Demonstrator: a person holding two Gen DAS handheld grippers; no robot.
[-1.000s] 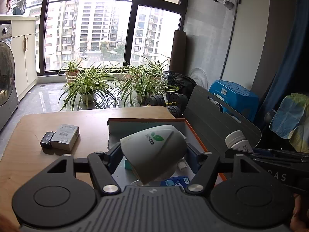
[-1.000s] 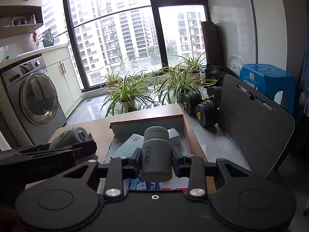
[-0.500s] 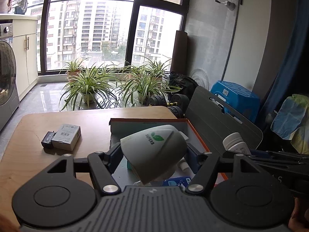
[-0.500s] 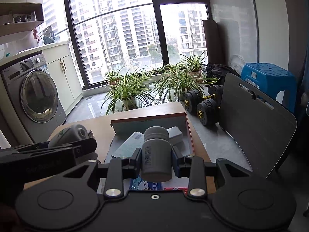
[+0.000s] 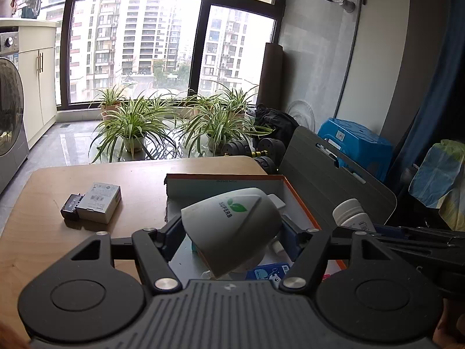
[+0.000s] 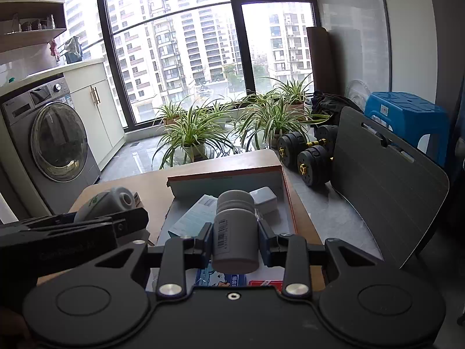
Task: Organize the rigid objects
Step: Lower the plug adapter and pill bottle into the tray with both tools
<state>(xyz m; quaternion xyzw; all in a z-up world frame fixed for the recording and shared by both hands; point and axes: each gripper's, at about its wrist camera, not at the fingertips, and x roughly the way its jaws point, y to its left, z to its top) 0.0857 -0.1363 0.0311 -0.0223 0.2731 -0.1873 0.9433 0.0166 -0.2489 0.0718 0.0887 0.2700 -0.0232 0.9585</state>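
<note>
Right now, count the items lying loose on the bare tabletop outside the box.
2: a grey-white carton left of the box, and a small black block touching its left side. Others may be hidden.

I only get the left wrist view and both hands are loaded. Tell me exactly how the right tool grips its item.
Observer: The right tool is shut on a pale bottle, pads on its sides, cap pointing away from the camera.
Operator: Say what lies beneath it.
Observer: A white leaflet lies flat in the orange-rimmed box, left of the bottle.
Operator: Now describe the far end of my own load.
Observer: The white domed object in the left tool has a round opening at its far end.
</note>
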